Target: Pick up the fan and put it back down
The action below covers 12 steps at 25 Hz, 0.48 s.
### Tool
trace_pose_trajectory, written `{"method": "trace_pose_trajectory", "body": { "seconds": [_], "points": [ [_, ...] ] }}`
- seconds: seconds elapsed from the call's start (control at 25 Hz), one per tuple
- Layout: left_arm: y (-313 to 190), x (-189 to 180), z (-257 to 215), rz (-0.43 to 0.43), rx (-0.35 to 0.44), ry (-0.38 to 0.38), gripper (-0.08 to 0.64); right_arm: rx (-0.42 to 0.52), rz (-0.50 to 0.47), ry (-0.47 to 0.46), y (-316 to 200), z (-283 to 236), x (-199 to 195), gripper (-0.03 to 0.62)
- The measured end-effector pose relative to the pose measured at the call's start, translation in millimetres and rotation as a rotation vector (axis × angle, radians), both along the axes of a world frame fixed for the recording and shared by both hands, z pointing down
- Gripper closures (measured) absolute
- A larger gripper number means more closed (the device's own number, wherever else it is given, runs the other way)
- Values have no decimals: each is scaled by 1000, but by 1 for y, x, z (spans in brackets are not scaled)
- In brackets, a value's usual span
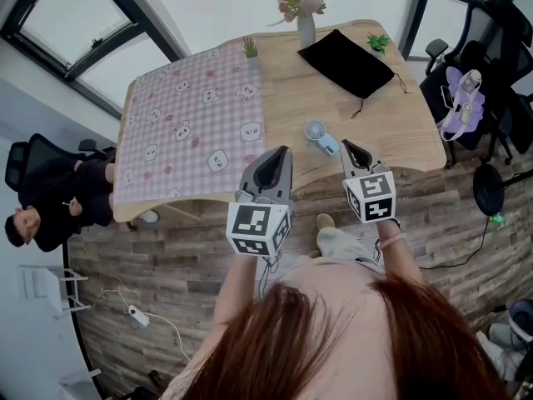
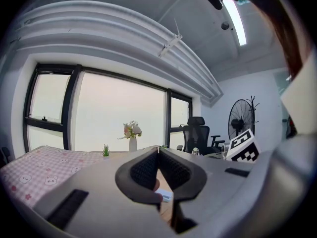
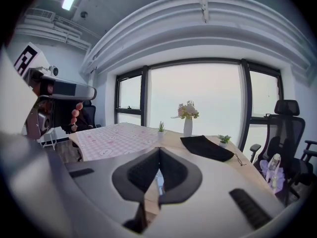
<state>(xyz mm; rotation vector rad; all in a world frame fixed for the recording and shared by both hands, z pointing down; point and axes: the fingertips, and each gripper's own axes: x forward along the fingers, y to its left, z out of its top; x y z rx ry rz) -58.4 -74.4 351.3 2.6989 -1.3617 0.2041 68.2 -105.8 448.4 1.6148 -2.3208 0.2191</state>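
Observation:
A small pale-blue hand fan (image 1: 319, 136) lies on the bare wood of the table (image 1: 400, 123), near its front edge. My right gripper (image 1: 351, 147) hovers just right of the fan and nearer to me, jaws shut and nothing between them. The left gripper (image 1: 281, 153) is held left of the fan over the table's front edge, also shut and empty. In the left gripper view the gripper (image 2: 158, 151) has its pads meeting at the tips. The right gripper view shows the same closed tips on that gripper (image 3: 159, 150). Only a pale sliver shows below each pair of jaws.
A pink checked cloth (image 1: 191, 123) covers the table's left half. At the back stand a flower vase (image 1: 305, 19), two small plants (image 1: 250, 48) and a black pouch (image 1: 346, 61). A person sits at the left (image 1: 50, 198). Office chairs (image 1: 466, 98) and a pedestal fan (image 2: 241, 120) stand at the right.

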Motion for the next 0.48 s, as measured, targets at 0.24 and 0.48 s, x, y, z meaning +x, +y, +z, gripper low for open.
{"method": "trace_pose_trajectory", "body": {
  "seconds": [0.24,0.48],
  "points": [
    [8,1,-4,7,11,-3,548,33,2,-22,13,-18,0,592],
    [14,1,-6,13,20,-3,548,86,-1,-17,22,-39,-2,592]
  ]
}}
